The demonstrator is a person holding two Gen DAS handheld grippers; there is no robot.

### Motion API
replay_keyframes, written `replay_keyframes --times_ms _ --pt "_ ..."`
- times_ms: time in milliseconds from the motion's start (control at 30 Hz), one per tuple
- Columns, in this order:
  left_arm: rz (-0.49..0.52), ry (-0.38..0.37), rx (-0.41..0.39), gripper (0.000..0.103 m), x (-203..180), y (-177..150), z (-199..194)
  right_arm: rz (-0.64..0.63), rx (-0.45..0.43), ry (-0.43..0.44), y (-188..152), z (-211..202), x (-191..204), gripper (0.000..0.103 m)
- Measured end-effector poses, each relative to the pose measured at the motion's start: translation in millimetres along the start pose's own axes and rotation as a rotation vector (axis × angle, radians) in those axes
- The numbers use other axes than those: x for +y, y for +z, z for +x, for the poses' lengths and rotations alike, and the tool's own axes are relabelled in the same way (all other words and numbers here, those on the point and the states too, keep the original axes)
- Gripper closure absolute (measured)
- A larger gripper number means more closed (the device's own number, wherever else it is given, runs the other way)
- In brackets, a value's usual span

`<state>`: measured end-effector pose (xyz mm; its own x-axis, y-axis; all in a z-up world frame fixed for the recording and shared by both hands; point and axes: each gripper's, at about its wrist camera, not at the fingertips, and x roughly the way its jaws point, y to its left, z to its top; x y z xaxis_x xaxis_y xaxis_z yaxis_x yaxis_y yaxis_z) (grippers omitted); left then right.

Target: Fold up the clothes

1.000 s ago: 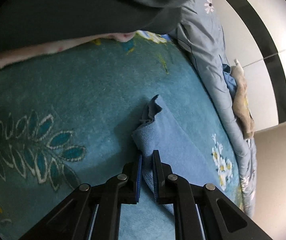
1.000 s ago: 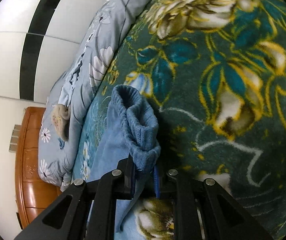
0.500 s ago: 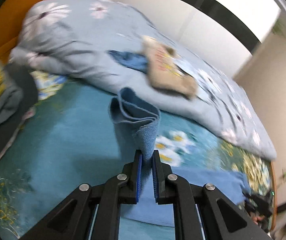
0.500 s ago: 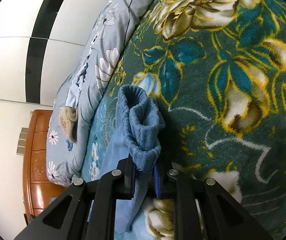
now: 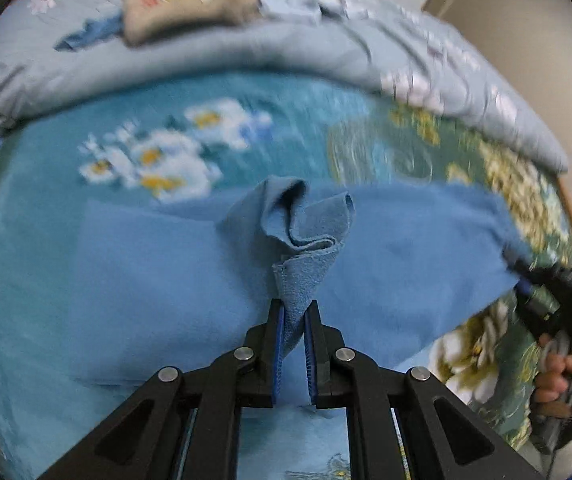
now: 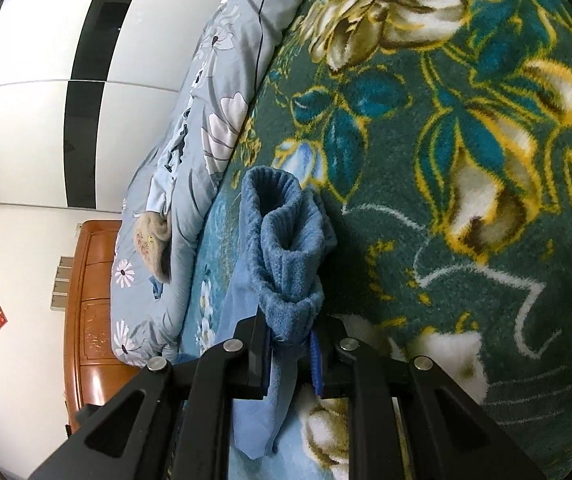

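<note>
Left wrist view: the left tool (image 5: 294, 320) was clenched on a bunched corner of a blue garment (image 5: 166, 272), which rose in a crumpled fold just above the blue fingertips (image 5: 280, 328). The rest of the garment lay spread across a teal floral blanket (image 5: 66, 148) on the bed. Behind it ran a grey-blue floral duvet (image 5: 246, 52) with a beige cloth (image 5: 182, 4) resting on top. At the far right edge, the right tool (image 5: 526, 284) gripped the garment's other end, held by a hand (image 5: 558, 376).

Right wrist view: the right tool (image 6: 288, 344) was clamped on a ribbed, rolled edge of the blue garment (image 6: 286, 240), which stood up between its jaws over the blanket (image 6: 466, 160). The duvet (image 6: 214, 132) lay to the left, beside a wooden headboard (image 6: 90, 300) and a white wall.
</note>
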<state>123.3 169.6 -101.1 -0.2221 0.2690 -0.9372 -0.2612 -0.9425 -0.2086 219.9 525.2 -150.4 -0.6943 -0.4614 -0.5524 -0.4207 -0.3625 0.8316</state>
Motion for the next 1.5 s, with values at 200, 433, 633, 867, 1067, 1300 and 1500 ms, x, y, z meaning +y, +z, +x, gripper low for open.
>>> replay_keyframes --times_ms 200,433,633,867,1067,1300,1500 --pt "-0.036 -0.047 0.033 0.082 -4.1 -18.3 8.0 0.017 0.005 0.008 -0.7 -0.5 -4.6 0.086" --pt "-0.142 -0.22 -0.058 0.069 12.4 -18.8 -18.5 0.026 0.011 0.009 0.1 0.9 -6.7 0.085" --pt "-0.213 -0.181 0.025 0.068 17.3 -16.1 13.2 0.026 0.015 0.008 -0.1 0.6 -6.5 0.085" --pt "-0.166 -0.175 0.063 0.058 -1.0 -24.4 26.8 0.016 0.022 -0.004 3.0 2.4 -5.3 0.085" --pt "-0.344 -0.303 -0.056 0.058 41.6 -14.8 -24.1 -0.004 -0.007 -0.021 1.4 -0.5 7.9 0.085" --pt "-0.547 -0.305 -0.309 0.048 134.5 -16.3 -121.2 -0.346 -0.042 -0.092 -24.6 -2.8 116.0 0.087" --pt "-0.655 -0.292 -0.418 0.044 198.6 -41.3 -161.5 -0.793 0.019 -0.153 -102.3 48.0 230.2 0.087"
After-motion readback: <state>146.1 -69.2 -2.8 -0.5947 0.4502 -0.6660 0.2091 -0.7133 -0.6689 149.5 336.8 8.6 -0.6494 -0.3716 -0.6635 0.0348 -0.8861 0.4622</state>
